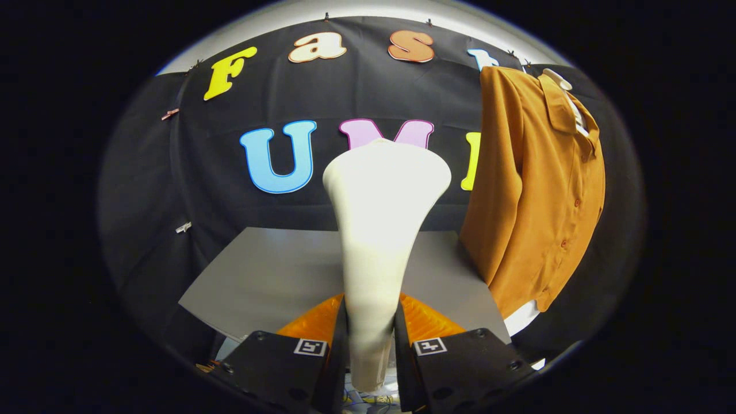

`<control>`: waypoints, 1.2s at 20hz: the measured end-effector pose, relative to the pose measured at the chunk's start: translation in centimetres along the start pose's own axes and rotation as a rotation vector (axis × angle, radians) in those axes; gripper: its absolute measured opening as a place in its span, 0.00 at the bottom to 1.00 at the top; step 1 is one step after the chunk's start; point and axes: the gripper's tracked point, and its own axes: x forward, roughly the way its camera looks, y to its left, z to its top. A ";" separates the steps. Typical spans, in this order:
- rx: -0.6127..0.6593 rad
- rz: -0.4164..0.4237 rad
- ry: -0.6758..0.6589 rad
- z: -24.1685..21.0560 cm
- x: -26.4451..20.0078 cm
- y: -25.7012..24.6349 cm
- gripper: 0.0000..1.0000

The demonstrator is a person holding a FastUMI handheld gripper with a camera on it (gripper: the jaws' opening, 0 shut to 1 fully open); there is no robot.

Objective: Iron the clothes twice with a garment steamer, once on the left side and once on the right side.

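Note:
A cream-white garment steamer (379, 230) stands upright between my fingers, its narrow handle pinched by both and its wide head rising above them. My gripper (371, 339) is shut on that handle. An orange-brown buttoned shirt (540, 190) hangs on a white hanger (556, 77) beyond the fingers and off to the right, collar at the top, its button row facing right. The steamer head is left of the shirt and apart from it.
A grey table top (270, 276) lies beyond the fingers, under the steamer. The black cloth wall (172, 190) closes the back and left. Something white (523, 316) shows beneath the shirt's hem.

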 end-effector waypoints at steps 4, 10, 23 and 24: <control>0.022 -0.016 -0.053 0.7 -3.5 0.1 0.40; 0.074 -0.070 -0.119 0.3 -9.8 -0.1 0.40; 0.136 -0.249 -0.183 -2.2 -20.4 -3.9 0.40; 0.143 -0.265 -0.186 -2.2 -20.6 -4.8 0.40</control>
